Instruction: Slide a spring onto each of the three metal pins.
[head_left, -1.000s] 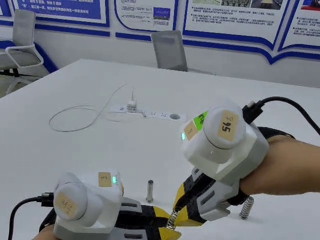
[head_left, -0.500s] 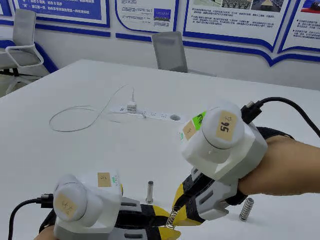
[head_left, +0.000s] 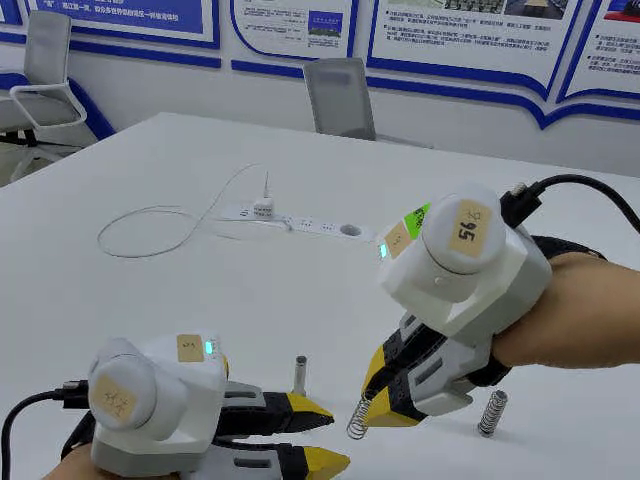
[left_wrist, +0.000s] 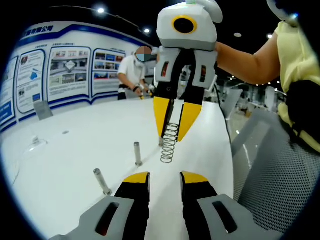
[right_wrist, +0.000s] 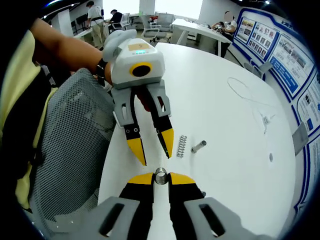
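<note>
Two grippers meet low over a white table (head_left: 150, 330). My right gripper (head_left: 372, 408) has its jaws closed on one end of a small wire spring (head_left: 358, 418). The rest of the coil hangs free past the yellow tips, just above the table and near an upright metal pin (head_left: 299, 375). My left gripper (head_left: 335, 437) faces it with jaws parted partway and nothing between them. In the left gripper view a second bare pin (left_wrist: 101, 181) stands closer to my left jaws. Another spring (head_left: 491, 412) stands on end beyond my right gripper; I cannot tell whether a pin is inside it.

I judge the spring to be very light, soft and bouncy. A hard pinch could squash the coils, and a loose one could let it flick away. Gripping near one end seems right, because it leaves the open end free to slip over a pin. The pins look thin, stiff and smooth.

A paper sticker (head_left: 472, 228) on my right gripper carries a handwritten number, either 95 or 56 depending on which way up it is read. The stickers on my left gripper and the blue wall posters (head_left: 460, 30) are too small to read.
</note>
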